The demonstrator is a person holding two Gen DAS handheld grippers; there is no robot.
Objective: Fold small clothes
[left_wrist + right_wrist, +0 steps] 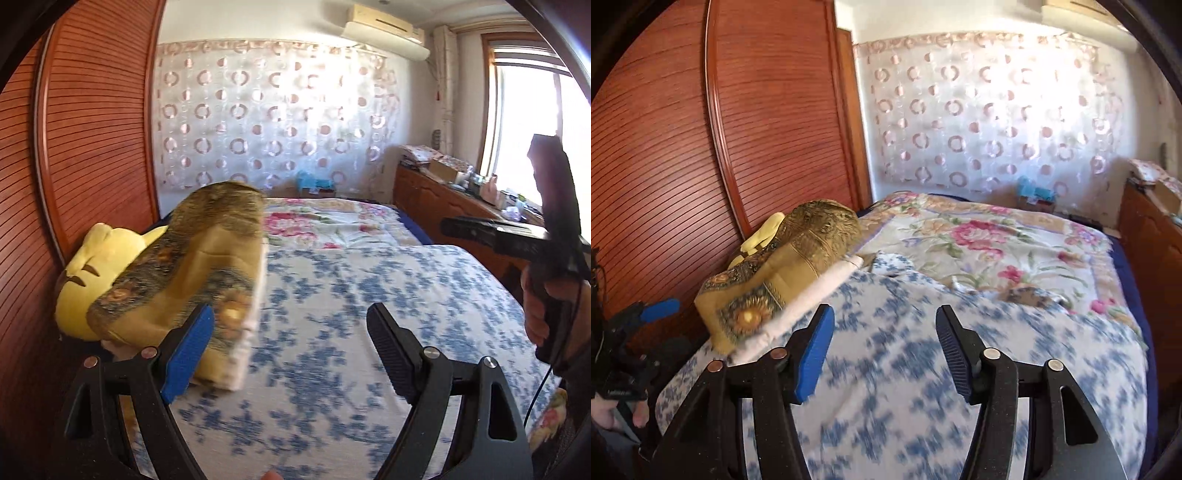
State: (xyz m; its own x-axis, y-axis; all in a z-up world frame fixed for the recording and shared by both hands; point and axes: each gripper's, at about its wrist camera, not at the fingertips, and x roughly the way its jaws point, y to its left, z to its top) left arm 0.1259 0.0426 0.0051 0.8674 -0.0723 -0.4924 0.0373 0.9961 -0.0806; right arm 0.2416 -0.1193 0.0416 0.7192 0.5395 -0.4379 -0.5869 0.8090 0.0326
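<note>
- Left gripper (291,350): fingers spread wide and holding nothing, hovering above the blue sheet (351,332). Its blue pad (188,354) sits just in front of the pile's near corner; touching or not, I cannot tell.
- Right gripper (884,350): fingers likewise spread and empty, over the same sheet. The sheet is blurred in both views, so aim only once the view steadies.
- Pile (775,284): folded cloth lies at the left edge of the bed, an ochre patterned piece on top of a white one (798,310). These look done; my judgement is that the step in hand is fetching the next garment.
- No loose small garment shows plainly on the sheet. Something rumpled lies where the sheet meets the floral quilt (997,236), too unclear to name.
- To do it well: keep the left fingers clear of the pile so it is not knocked askew, take the next piece by two corners, one per gripper, and lay it flat mid-sheet.
- Yellow plush (88,273) sits behind the pile, against the wardrobe (92,129); leave it be.
</note>
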